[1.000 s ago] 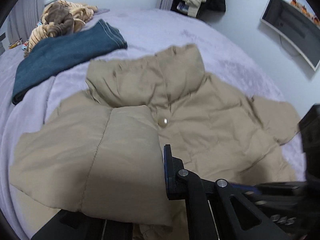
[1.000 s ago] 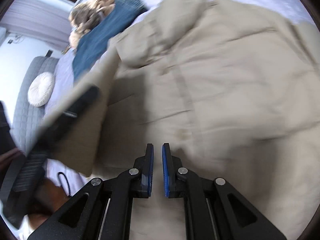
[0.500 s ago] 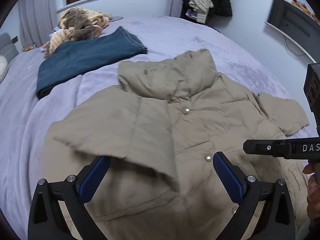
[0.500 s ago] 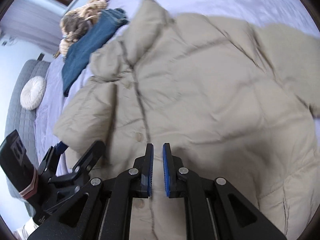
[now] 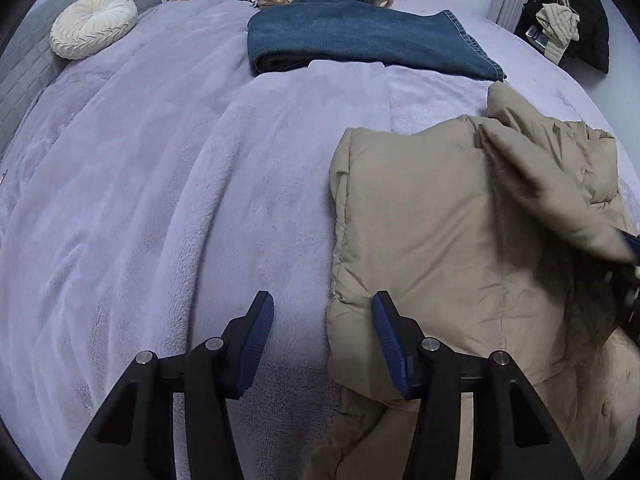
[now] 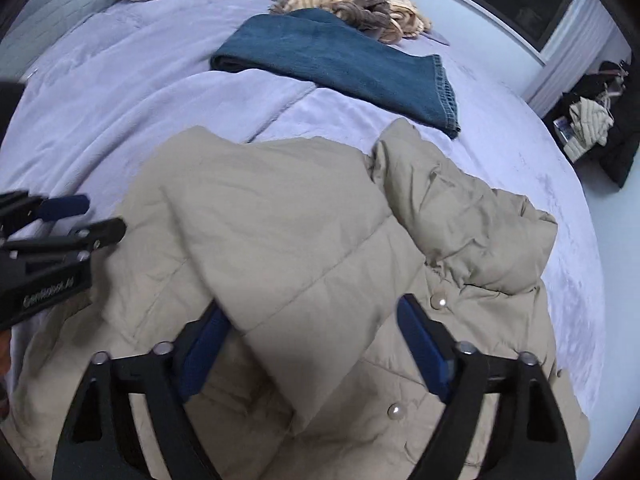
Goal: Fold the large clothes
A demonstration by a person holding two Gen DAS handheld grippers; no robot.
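Jacket (image 6: 320, 248), tan and puffy, lies front-up on the bed (image 5: 160, 200), w/ both sleeves folded in across the chest. Left sleeve lies flat over the left side, right sleeve crosses on top of it; that narrows the jacket to a rough rectangle, prob. so it can next be folded bottom to collar.

Left gripper (image 5: 322, 336) is at the jacket's left edge, fingers apart, nothing between them but blanket and the edge of the fabric; it grips nothing. Right gripper (image 6: 312, 344) sits low over the folded right sleeve, fingers spread wide on either side of the sleeve end, one finger partly under the cuff. Not closed on it; whether fabric rests on that finger can't be told for sure.

Snap buttons (image 6: 440, 302) show down the front placket, so the front faces up. Folded jeans (image 6: 340, 60) and a heap of striped clothes (image 6: 360, 4) lie further up the bed, well apart from the jacket.
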